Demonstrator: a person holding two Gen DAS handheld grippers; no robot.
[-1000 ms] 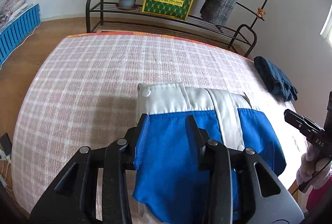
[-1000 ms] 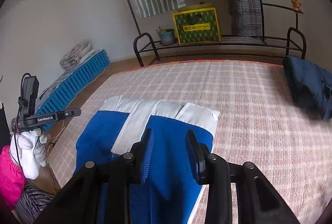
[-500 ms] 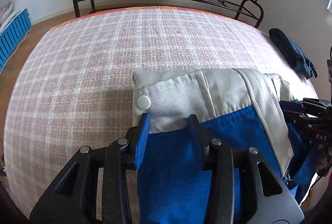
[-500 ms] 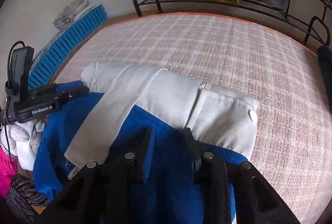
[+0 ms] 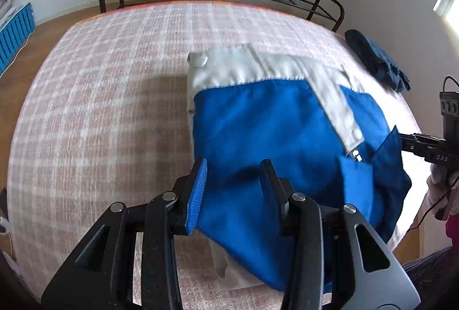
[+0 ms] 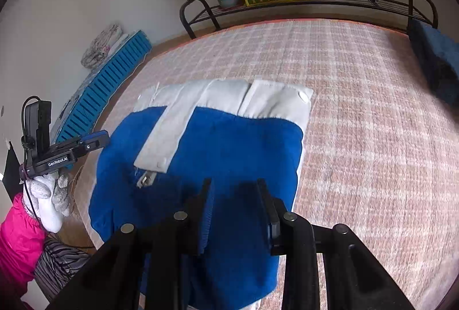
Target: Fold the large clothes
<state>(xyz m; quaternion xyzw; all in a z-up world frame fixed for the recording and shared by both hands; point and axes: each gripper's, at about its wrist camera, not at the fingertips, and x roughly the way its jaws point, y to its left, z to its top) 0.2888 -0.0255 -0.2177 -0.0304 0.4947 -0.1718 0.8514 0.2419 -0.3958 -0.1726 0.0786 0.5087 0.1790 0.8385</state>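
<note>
Jacket (image 5: 272,132), blue with white trim, lies folded on the checked bed (image 5: 100,109) directly ahead of and beneath both tongs, its long axis running from one to the other. Left tongs (image 5: 233,183) stand partly spread over its near left edge; right tongs (image 6: 236,206) likewise over its right. Whether either pinches cloth I cannot tell.
</note>
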